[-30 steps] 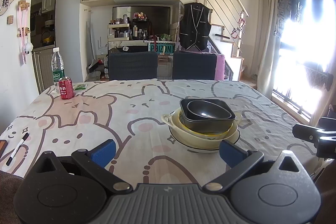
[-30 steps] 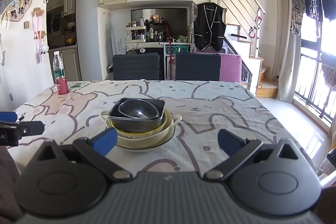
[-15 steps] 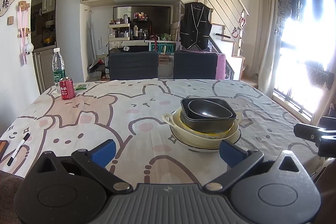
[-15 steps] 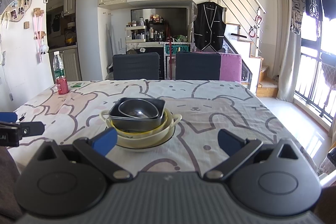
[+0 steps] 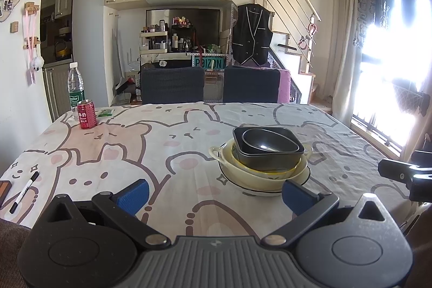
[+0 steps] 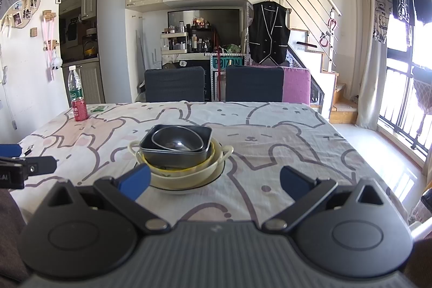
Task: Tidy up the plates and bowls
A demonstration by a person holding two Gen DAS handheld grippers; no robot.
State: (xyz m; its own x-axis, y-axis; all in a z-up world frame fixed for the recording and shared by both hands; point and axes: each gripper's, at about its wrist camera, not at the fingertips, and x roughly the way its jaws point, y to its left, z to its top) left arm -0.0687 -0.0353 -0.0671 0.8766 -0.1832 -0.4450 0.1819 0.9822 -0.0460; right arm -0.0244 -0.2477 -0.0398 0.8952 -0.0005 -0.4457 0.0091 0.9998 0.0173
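Both grippers sit low at the near edge of the table with their blue-padded fingers spread wide and nothing between them. Seen from its own camera, the left gripper [image 5: 214,195] points across the cartoon-bear tablecloth [image 5: 162,150], and the stack of dishes stands just beyond its right finger [image 5: 297,196]; the right gripper [image 6: 214,180] faces the same stack, which stands just past its left finger [image 6: 136,180]. The stack is nested: a white plate with a dark rim line [image 5: 259,189] lies on the cloth, a cream bowl with two small side handles [image 5: 270,178] sits on it, a yellow-rimmed bowl [image 5: 237,159] sits inside that, then a dark square bowl [image 5: 266,161], and at the top a dark rounded bowl [image 5: 267,143] rests in the square one. In the right wrist view the same pile shows the dark rounded bowl [image 6: 176,139] uppermost and the cream handled bowl [image 6: 186,177] below. A red drink can [image 5: 86,114] and a clear water bottle [image 5: 75,88] stand close together at the far left corner, well apart from the dishes, with a small green packet [image 5: 106,112] just beside the can. A black marker pen [image 5: 24,191] lies on the cloth near the left edge. Two dark chairs [image 5: 172,84] stand along the far side of the table.
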